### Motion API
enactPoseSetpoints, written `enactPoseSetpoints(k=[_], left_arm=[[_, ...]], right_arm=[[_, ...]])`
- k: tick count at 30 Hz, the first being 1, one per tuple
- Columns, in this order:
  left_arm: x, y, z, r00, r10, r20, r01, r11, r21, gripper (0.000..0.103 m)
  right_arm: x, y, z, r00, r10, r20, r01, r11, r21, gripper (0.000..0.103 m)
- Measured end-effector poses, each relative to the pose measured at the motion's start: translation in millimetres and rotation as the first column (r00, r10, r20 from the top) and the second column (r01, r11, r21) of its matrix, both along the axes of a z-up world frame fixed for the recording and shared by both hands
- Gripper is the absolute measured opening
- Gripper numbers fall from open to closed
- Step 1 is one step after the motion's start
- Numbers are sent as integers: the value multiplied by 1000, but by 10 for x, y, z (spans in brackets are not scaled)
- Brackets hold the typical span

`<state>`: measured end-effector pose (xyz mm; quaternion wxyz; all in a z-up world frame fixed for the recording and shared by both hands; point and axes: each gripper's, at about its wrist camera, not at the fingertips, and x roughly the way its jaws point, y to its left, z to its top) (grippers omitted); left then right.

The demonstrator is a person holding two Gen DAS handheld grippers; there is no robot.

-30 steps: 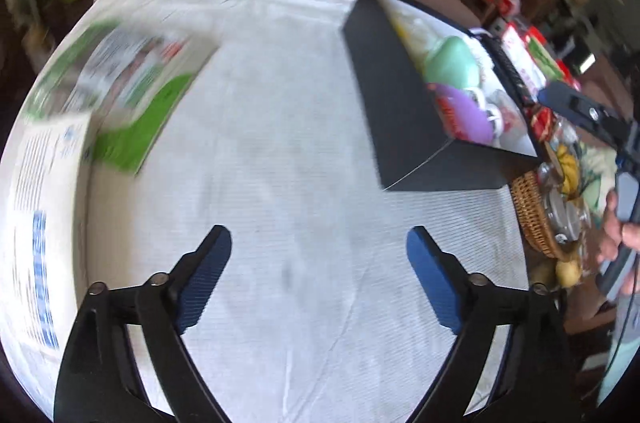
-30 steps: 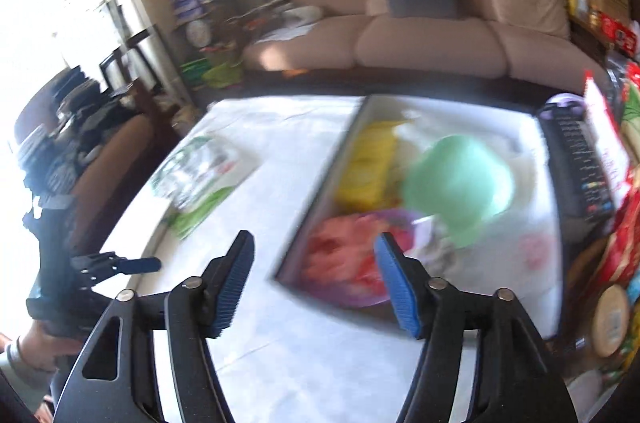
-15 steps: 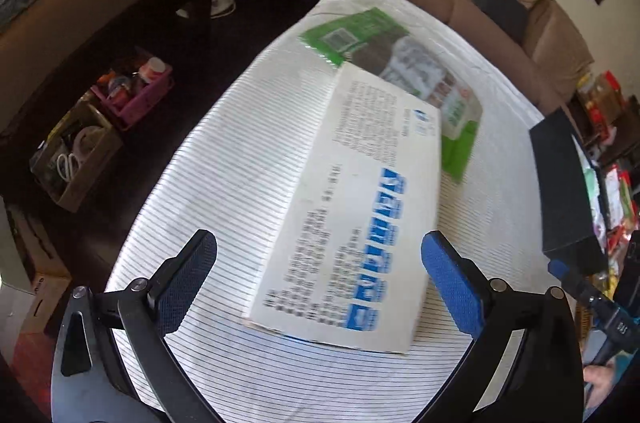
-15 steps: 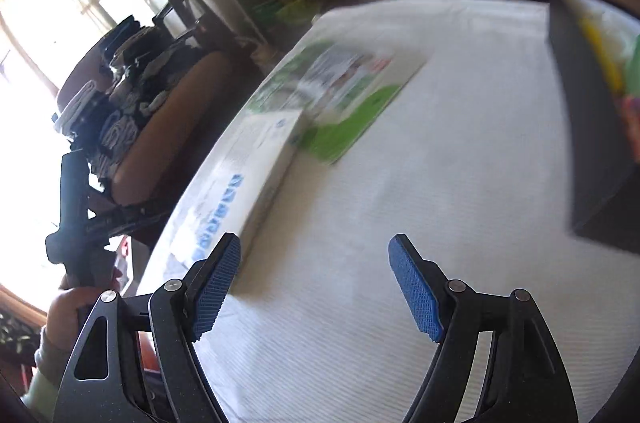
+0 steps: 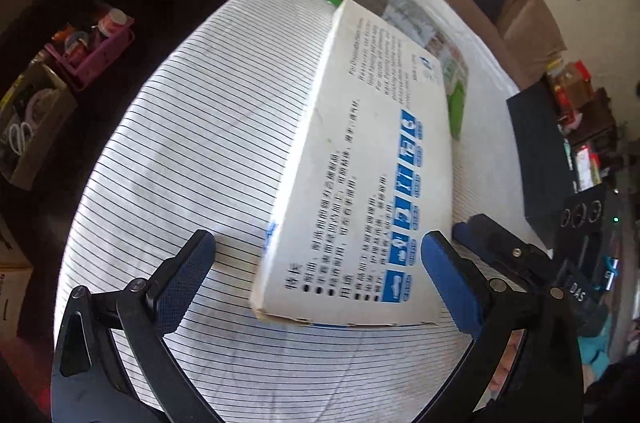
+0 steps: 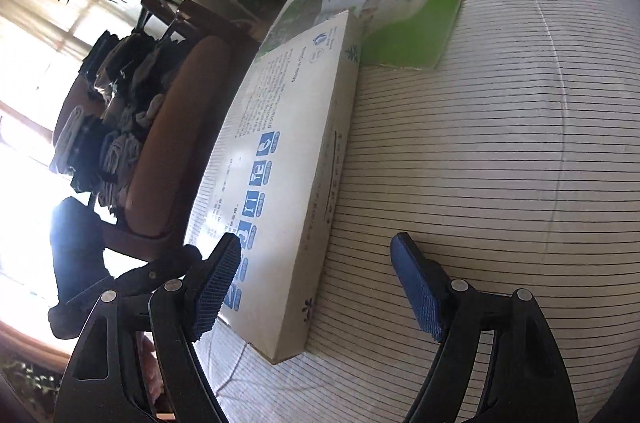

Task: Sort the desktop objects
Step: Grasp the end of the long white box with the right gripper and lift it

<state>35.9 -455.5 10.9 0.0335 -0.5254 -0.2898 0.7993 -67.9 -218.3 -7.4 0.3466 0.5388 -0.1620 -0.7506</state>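
While the box lies flat: my white carton (image 5: 360,175) rests broad face up on the striped counter (image 5: 180,151), blue icons and printed text showing.
Long axis: it runs away from both of my wrists, near short end toward me, far end lapping over the green packet (image 6: 412,7); whether the two touch there or only overlap in view, I cannot tell.
Where it lies from my left gripper: my left gripper (image 5: 316,271) sits right at the near short end, jaws spread wide and empty, one finger on bare cloth out to the left, the other close by the box's right corner.
Where it lies from my right gripper: my right gripper (image 6: 316,283) comes at the same end from the right flank, also spread and holding nothing; its left finger hangs over the top face, its right finger stands well apart over the cloth, so the long side edge falls between them.
Which is nearer: both are close; I judge the left one better squared to the end, the right one better set for the long edge.
What the move turns on: the box is wide across, so I judge a grip across its thin edge likelier than one across its breadth.
Farther out: a dark bin (image 5: 540,151) stands on the counter well to the right, probably where sorted things go.
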Motion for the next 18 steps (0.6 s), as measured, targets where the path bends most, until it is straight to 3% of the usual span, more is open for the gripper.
enactPoseSetpoints(k=[5, 9, 12, 13, 16, 18], left_arm=[[-33, 263, -1, 997, -72, -15, 73, 990, 122, 102], [-39, 386, 15, 996, -92, -13, 93, 989, 113, 102], [-11, 542, 71, 990, -142, -15, 143, 978, 151, 102], [3, 602, 106, 987, -159, -16, 160, 975, 156, 103], [53, 782, 273, 981, -188, -50, 194, 957, 217, 102], [75, 975, 387, 972, -224, -71, 235, 935, 265, 102]], right_arm=[[-21, -20, -40, 998, 12, 59, -9, 999, -51, 75], [31, -15, -22, 998, 16, 65, -13, 999, -45, 69], [54, 84, 16, 992, 32, 118, -18, 992, -123, 49], [74, 112, 60, 991, 44, 126, -25, 989, -148, 37], [170, 227, 320, 998, 37, 48, -31, 992, -119, 37], [195, 353, 469, 999, 34, 16, -31, 990, -137, 27]])
